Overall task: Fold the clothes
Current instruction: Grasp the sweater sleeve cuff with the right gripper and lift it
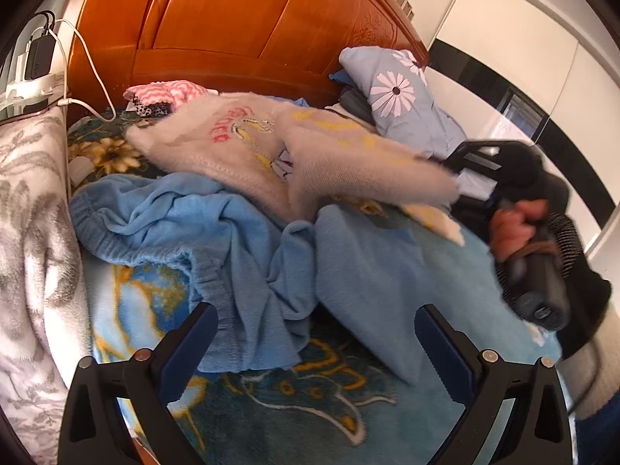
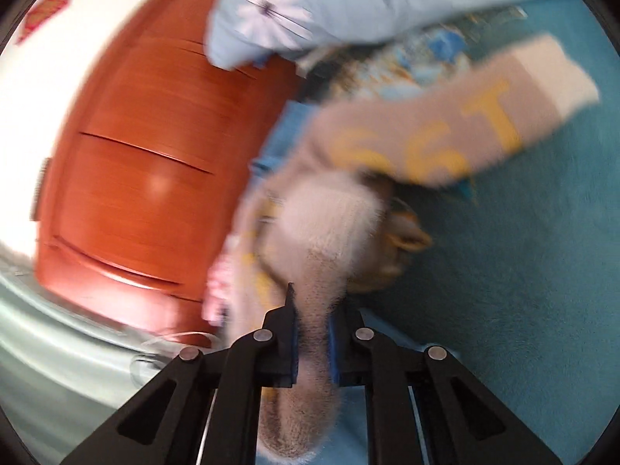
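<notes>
A fuzzy pinkish-beige sweater [image 1: 271, 147] with yellow letters lies stretched over the bed. My right gripper [image 2: 312, 333] is shut on a fold of this sweater [image 2: 317, 232] and pulls it; a sleeve with yellow digits [image 2: 445, 128] trails out. The right gripper also shows in the left wrist view [image 1: 476, 162], held by a hand at the right. My left gripper [image 1: 316, 345] is open and empty, hovering above crumpled light blue trousers [image 1: 217, 232] on the blue patterned blanket [image 1: 290, 395].
An orange wooden headboard [image 1: 232, 27] stands behind. A blue floral pillow [image 1: 399, 89] lies at the back right. A pink-white garment [image 1: 166, 93] sits by the headboard. A grey-white blanket [image 1: 35, 232] and a charger with cable [image 1: 40, 58] are at the left.
</notes>
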{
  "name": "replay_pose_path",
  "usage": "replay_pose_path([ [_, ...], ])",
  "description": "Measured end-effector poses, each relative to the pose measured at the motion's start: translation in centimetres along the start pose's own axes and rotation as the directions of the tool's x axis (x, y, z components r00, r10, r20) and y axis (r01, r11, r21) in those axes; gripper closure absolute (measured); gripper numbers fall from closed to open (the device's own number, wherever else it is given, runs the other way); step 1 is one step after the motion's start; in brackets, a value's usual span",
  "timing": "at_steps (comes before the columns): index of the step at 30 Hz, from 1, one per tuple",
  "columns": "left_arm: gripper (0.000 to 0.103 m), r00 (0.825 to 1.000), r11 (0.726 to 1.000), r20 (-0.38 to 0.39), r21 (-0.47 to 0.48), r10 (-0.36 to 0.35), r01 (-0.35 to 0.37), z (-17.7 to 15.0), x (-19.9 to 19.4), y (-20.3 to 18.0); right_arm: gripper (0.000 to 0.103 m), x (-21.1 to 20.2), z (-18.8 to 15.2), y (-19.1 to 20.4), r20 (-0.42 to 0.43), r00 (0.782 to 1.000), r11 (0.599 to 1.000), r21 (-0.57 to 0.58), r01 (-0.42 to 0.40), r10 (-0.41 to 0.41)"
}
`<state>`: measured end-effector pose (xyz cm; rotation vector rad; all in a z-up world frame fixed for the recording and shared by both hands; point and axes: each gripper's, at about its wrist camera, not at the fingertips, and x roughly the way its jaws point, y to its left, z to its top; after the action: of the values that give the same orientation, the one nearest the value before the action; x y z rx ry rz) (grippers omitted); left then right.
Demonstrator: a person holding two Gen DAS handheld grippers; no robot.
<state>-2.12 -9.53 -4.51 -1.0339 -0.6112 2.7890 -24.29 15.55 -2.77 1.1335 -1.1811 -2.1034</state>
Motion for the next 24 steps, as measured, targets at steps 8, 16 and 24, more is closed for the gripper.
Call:
replay_pose_path([
  [8,0.0,0.997,0.997,0.047,0.043,-0.066,0.064,1.7,-4.2,-2.7,0.093,-9.8,0.6,4.6,0.105,0.991,0.996,-0.035,-0.083,0.086],
  [16,0.0,0.987,0.981,0.062,0.132,-0.151,0.142,1.6,-8.7,-7.1,0.093,-25.2,-1.2,2.7,0.227,0.974,0.996,-0.073,0.042,-0.024],
  [24,0.0,0.958,0.935,-0.058,0.21,-0.282,0.287,-1.3,-8.8,-15.0,0.093,-46.9,-6.0,-3.5,0.367,0.881,0.949,0.008,0.317,-0.297],
])
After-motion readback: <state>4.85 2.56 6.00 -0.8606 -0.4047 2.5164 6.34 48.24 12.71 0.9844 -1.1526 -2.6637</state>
